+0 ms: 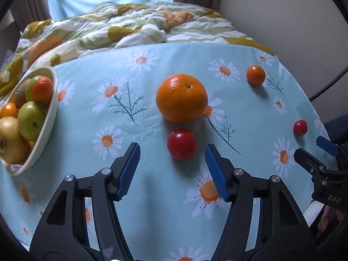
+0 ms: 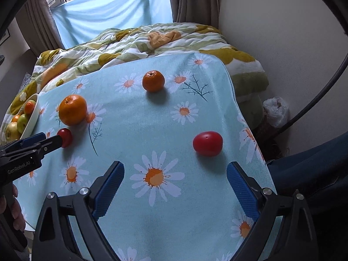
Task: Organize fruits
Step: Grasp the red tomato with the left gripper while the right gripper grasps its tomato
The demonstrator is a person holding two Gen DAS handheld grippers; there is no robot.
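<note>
A red tomato (image 1: 181,144) lies on the daisy tablecloth (image 1: 139,195) just ahead of my left gripper (image 1: 172,150). The gripper is open, and its blue pads (image 1: 130,169) stand clear on both sides of the tomato. Behind the tomato sits a large orange (image 1: 181,97), and a small mandarin (image 1: 256,75) lies far right. In the right wrist view, my right gripper (image 2: 175,166) is open and empty, and a second red tomato (image 2: 207,143) lies just ahead of its right finger. A white bowl (image 1: 52,108) at the left holds green apples, mandarins and other fruit.
A rumpled flowered quilt (image 1: 130,28) lies behind the table. The cloth's right edge (image 2: 245,119) drops off toward a plastic bag (image 2: 276,108) on the floor and the wall. A person's dark-trousered leg (image 2: 308,169) is at the right, and a hand (image 2: 15,215) at the lower left.
</note>
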